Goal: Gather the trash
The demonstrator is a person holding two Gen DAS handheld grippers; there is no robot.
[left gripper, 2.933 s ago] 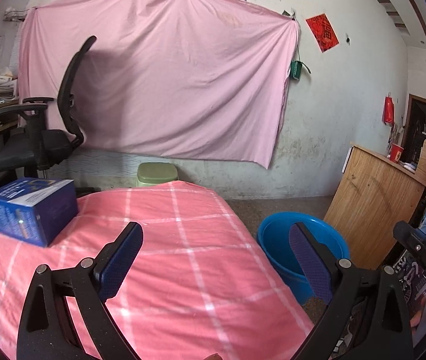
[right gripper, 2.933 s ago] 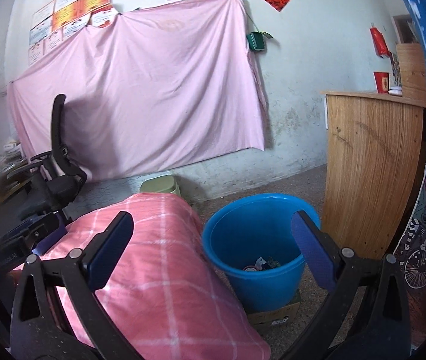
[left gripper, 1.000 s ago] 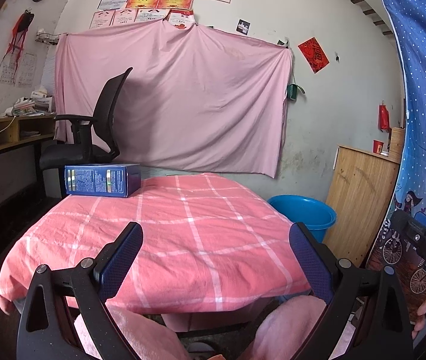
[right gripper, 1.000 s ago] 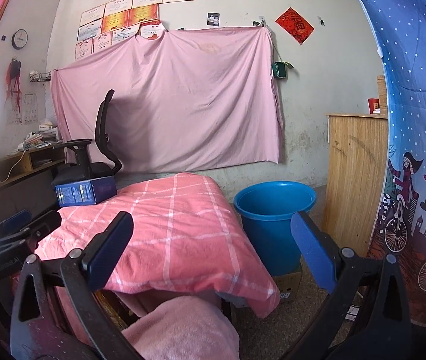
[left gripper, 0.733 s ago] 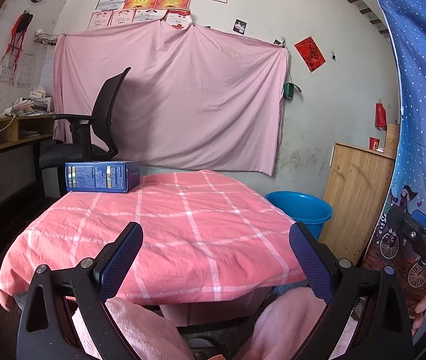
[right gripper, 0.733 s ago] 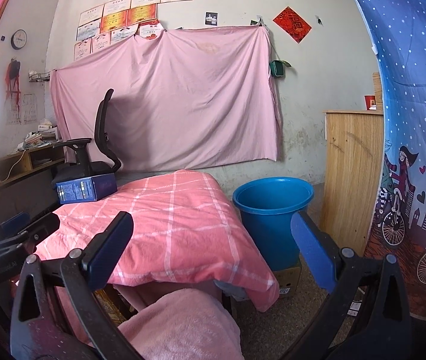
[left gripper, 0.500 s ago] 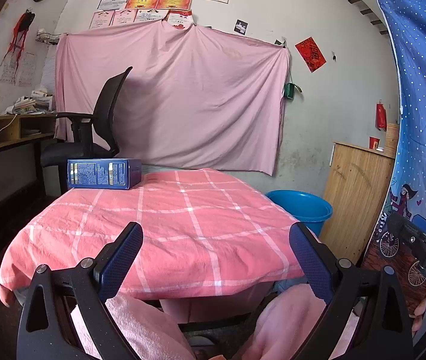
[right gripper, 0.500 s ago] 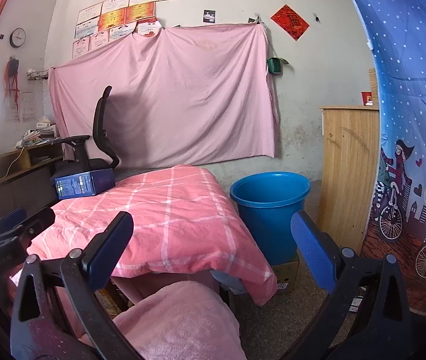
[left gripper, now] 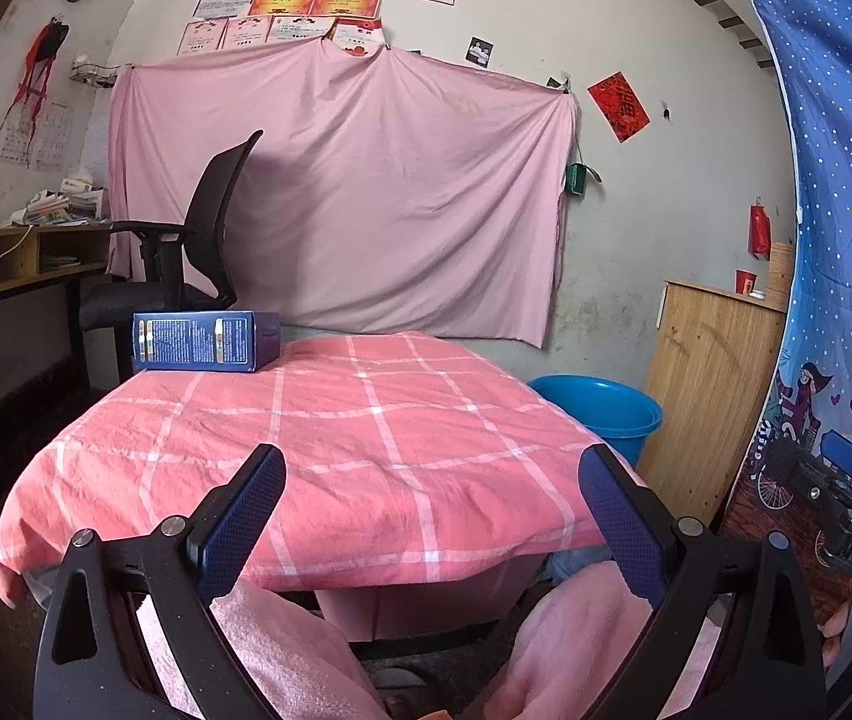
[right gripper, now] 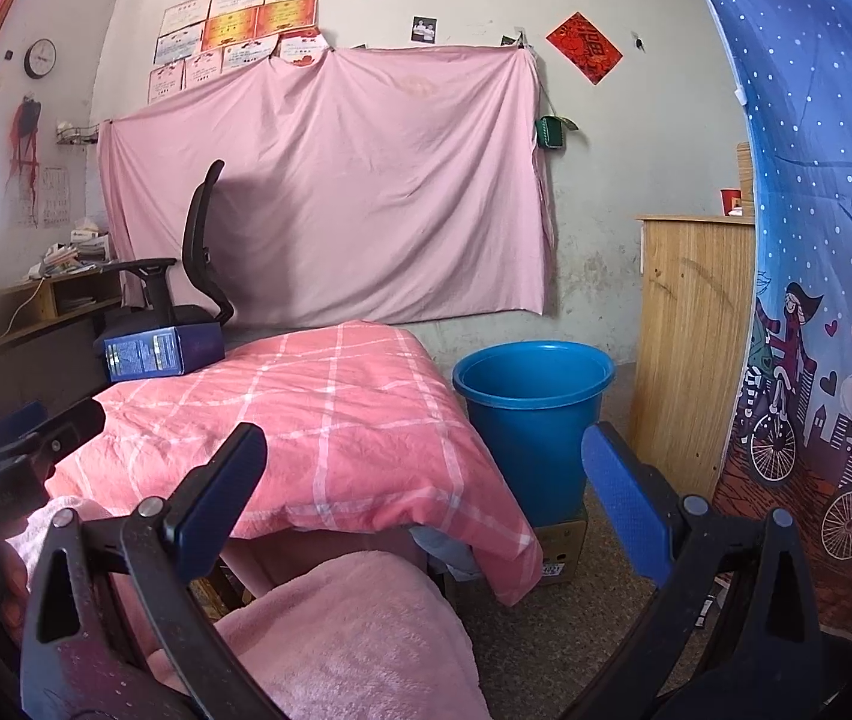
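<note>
Both tools, left tool point(left gripper: 431, 519) and right tool point(right gripper: 423, 483), spread empty before the pink-checked table point(left gripper: 330, 420); its dark blue cardboard box point(left gripper: 204, 341) looks light, stiff, best gripped across narrow sides.

both wrist views low, facing the table point(left gripper: 366, 420), bucket point(right gripper: 531, 408) shared

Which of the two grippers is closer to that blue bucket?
Right. The right gripper sits just short of the bucket, which stands straight ahead. The left gripper faces the table, bucket off to its right.
</note>
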